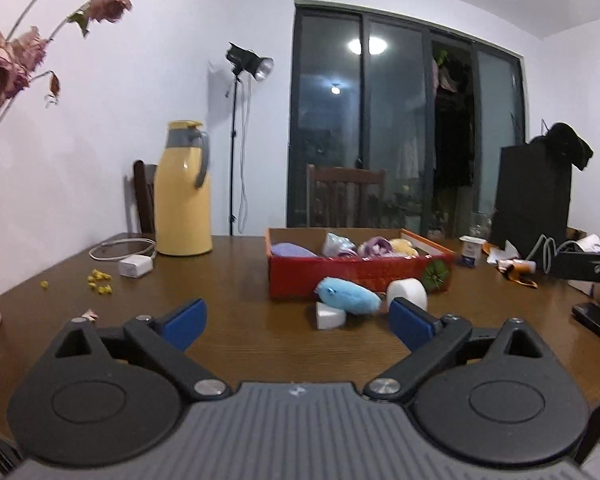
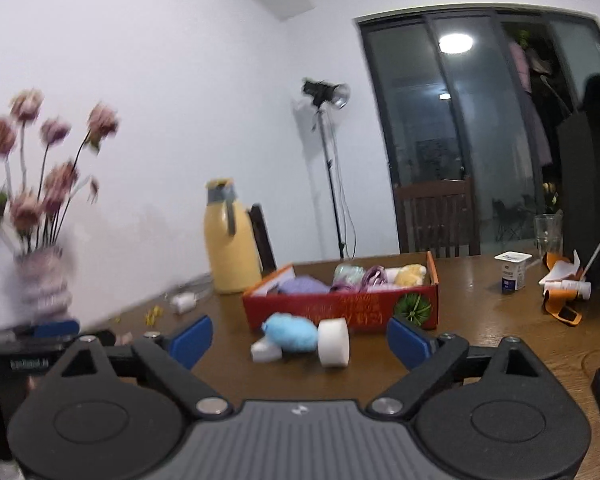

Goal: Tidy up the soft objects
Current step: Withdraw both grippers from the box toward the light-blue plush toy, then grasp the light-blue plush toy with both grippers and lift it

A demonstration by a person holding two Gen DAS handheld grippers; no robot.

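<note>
Both grippers hover over the wooden table (image 1: 236,276), fingers spread wide and grasping nothing. The left gripper (image 1: 298,326) points at the red box (image 1: 352,276), as does the right gripper (image 2: 300,342).

Nearest, just in front of the box's near wall, three soft things lie bunched together on the table: a small white wedge (image 1: 329,315), a blue plush (image 1: 348,296) resting against and partly over it, and a white foam roll (image 1: 407,294) touching the plush on its right side. In the right wrist view the same three sit in a row before the box: wedge (image 2: 266,349), plush (image 2: 290,332), roll (image 2: 333,342).

Inside the box lie more soft things: a purple one (image 1: 290,250) at its left end, then a pale bundle (image 1: 338,245), a striped purple one (image 1: 376,247) and a yellow one (image 1: 404,246) toward its right end.

Left of the box stand a yellow flask (image 1: 184,192), a white charger with cable (image 1: 134,266) and, further left, a vase of dried roses (image 2: 44,280). Right of the box sits a yogurt cup (image 2: 513,272), with orange wrappers (image 2: 560,304) beyond it.

Behind the box stand a wooden chair (image 1: 346,196), a lamp on a stand (image 1: 246,68) and dark glass doors (image 1: 404,120).
</note>
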